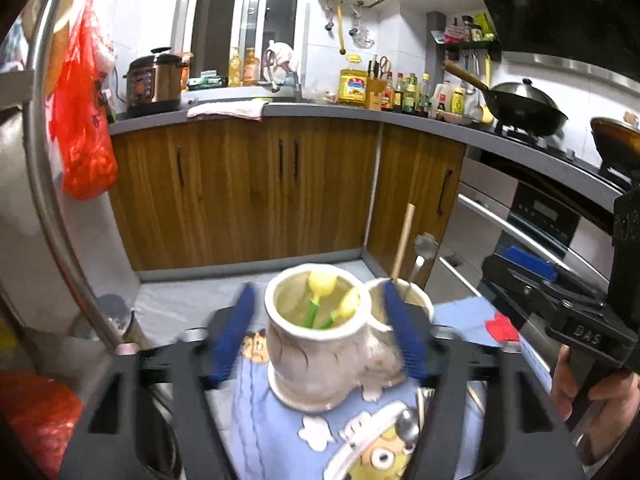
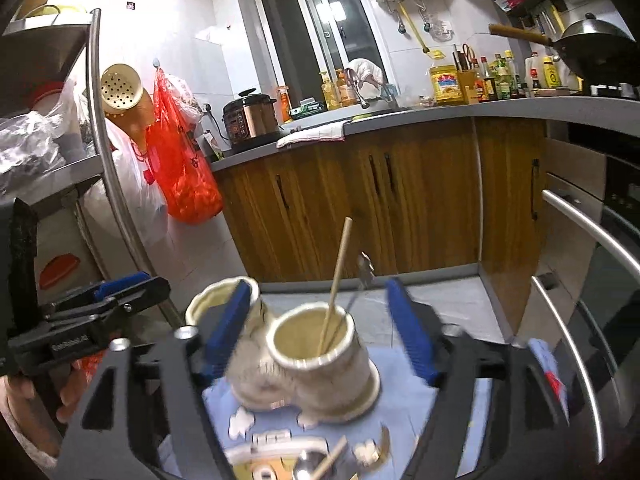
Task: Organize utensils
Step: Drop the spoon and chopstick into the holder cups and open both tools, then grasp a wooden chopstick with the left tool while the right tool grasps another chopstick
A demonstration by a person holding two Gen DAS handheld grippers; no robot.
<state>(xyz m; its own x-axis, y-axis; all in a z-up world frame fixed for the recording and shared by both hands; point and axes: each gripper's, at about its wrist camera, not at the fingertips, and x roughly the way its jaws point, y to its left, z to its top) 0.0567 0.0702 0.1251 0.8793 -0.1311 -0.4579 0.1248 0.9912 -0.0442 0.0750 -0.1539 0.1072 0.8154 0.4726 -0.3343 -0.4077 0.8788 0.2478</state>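
While both tools hang over the blue cartoon-print cloth (image 1: 276, 432) covering the worktop, the cream ceramic twin-cup utensil holder (image 1: 320, 344) stands upright on that cloth, its two cups joined side by side.

Left hand-held gripper (image 1: 320, 332): released, blue pads spread wide on either side of the cup with the painted yellow tulips inside. Neither pad presses on the ceramic; the right pad stands in front of the seam between the cups.

Right hand-held gripper (image 2: 320, 332): also released, blue pads well apart, flanking the second cup (image 2: 320, 344). No contact visible.

Second cup holds a pale wooden chopstick (image 2: 338, 280), leaning and sticking up well above the rim, and beside it a slim metal utensil handle (image 2: 362, 276); its working end is hidden in the cup.

Loose on the cloth, nearer the camera than the holder: a metal spoon (image 2: 306, 470), bowl visible, and another wooden stick (image 2: 332, 460) lying across it. A gold-coloured curved piece (image 2: 382, 452) lies just right of them; blurred, cannot tell what it is.

A person's hand (image 1: 592, 392) grips the black handle of the right tool, seen at the right edge of the left wrist view.
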